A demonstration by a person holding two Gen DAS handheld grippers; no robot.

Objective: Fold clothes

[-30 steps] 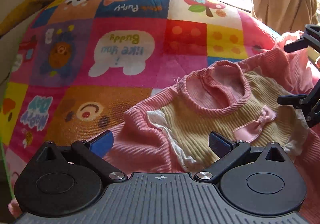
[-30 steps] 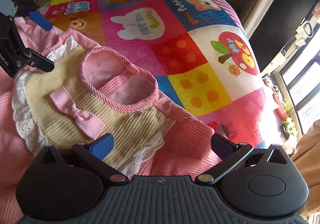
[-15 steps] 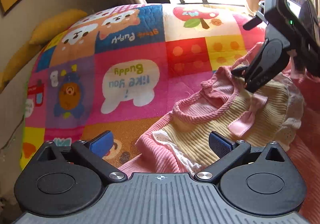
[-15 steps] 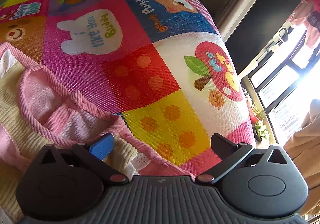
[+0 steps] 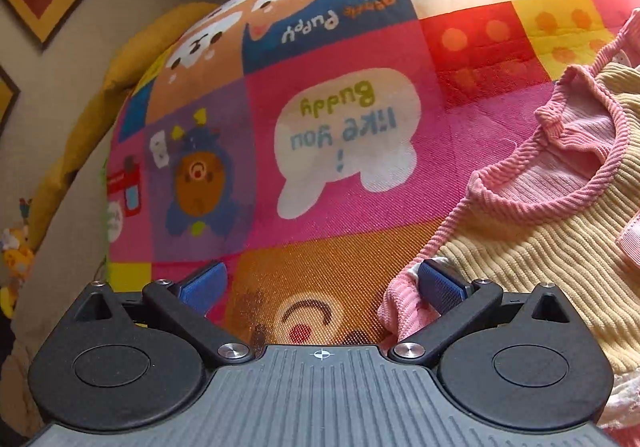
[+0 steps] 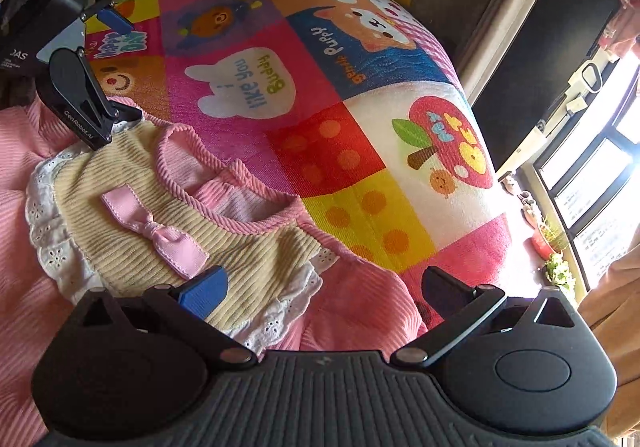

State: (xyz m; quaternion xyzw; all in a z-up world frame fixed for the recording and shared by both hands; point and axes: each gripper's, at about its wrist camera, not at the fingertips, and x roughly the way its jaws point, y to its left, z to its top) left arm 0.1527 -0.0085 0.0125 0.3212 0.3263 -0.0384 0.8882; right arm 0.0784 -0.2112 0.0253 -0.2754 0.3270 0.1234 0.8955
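A: Where is the top [image 6: 248, 255]?

B: Front up on the quilt [image 6: 320, 127], collar toward the printed rabbit, bow [image 6: 156, 235] in the middle of the cream bib. It lies rumpled, the pink body bunched on the near side.

A: And the grippers?

B: Both spread wide, holding nothing. The left gripper [image 5: 320, 287] sits low at the top's left shoulder, one blue pad touching the pink edge there, the other out over bare quilt. The right gripper [image 6: 320, 291] hovers over the lace hem [image 6: 288, 307] by the other shoulder.

A: So what makes a good grab here?

B: I'd say take each shoulder seam, not just the lace, which looks loose and would likely drag. Bite both layers, close evenly, then pull the two apart to flatten the cloth before folding. Keep the bib centred so the fold lands straight.
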